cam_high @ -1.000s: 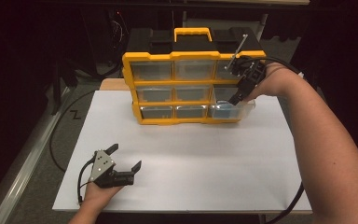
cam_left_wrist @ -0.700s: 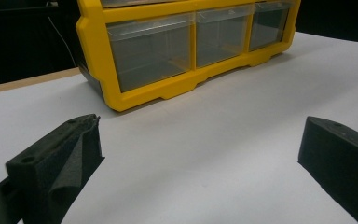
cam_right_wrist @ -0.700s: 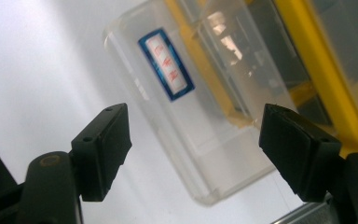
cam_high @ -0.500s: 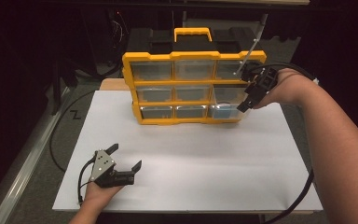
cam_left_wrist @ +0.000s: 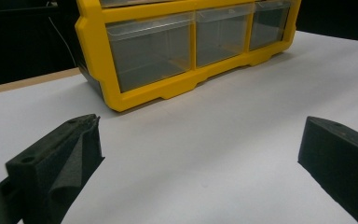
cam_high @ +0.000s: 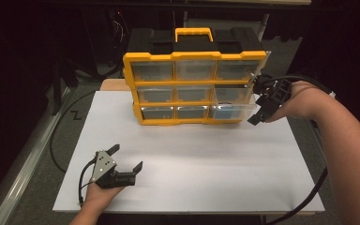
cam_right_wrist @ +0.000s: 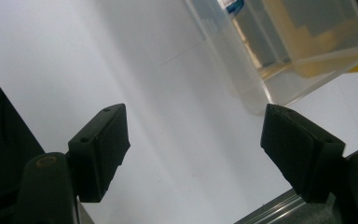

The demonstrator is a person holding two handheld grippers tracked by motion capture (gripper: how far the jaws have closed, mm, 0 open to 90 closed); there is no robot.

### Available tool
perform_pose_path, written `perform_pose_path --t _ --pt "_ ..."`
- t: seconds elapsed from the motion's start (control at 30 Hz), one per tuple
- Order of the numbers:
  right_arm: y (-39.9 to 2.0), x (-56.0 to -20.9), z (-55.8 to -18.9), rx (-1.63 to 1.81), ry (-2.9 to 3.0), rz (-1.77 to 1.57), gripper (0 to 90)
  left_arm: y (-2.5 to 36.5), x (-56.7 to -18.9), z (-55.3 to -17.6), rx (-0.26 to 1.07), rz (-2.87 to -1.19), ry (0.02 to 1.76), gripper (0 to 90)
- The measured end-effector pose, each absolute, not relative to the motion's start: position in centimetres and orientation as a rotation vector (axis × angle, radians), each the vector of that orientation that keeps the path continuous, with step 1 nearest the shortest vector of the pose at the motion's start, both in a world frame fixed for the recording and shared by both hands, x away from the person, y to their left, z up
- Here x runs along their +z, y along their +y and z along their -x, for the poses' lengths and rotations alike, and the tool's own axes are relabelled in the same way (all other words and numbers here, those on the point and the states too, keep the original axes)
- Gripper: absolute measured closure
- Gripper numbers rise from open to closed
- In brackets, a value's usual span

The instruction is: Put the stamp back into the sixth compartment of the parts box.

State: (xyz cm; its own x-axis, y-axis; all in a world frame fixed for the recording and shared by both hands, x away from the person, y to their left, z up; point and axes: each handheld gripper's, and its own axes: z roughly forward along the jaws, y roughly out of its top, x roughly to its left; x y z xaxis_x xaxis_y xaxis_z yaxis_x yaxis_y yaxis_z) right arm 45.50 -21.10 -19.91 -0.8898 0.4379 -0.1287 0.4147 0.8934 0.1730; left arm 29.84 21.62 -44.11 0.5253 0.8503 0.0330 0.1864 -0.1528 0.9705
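Both grippers stand open with nothing between the jaws — my left gripper [cam_high: 125,160] rests on the white board [cam_high: 206,159], well apart from the yellow organizer [cam_high: 194,89]. My right gripper [cam_high: 258,111] hangs just beside the bottom-right drawer [cam_high: 232,111], which juts partly out of its slot. My worry: a sideways brush could catch that protruding clear drawer and tug it free — spilling whatever blue thing lies inside.

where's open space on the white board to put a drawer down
Bare patch: the white board between the yellow organizer and the left gripper, out to the near right corner. Crowded at the organizer's right end, where the pulled-out clear drawer and right gripper sit.
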Motion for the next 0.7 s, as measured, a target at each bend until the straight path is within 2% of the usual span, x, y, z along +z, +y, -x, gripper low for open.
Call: perform_pose_path --t 0.7 --pt "-21.8 -22.5 -43.4 0.188 2.919 -0.68 19.5 21.6 -44.1 -29.9 0.747 -1.649 0.899 0.4"
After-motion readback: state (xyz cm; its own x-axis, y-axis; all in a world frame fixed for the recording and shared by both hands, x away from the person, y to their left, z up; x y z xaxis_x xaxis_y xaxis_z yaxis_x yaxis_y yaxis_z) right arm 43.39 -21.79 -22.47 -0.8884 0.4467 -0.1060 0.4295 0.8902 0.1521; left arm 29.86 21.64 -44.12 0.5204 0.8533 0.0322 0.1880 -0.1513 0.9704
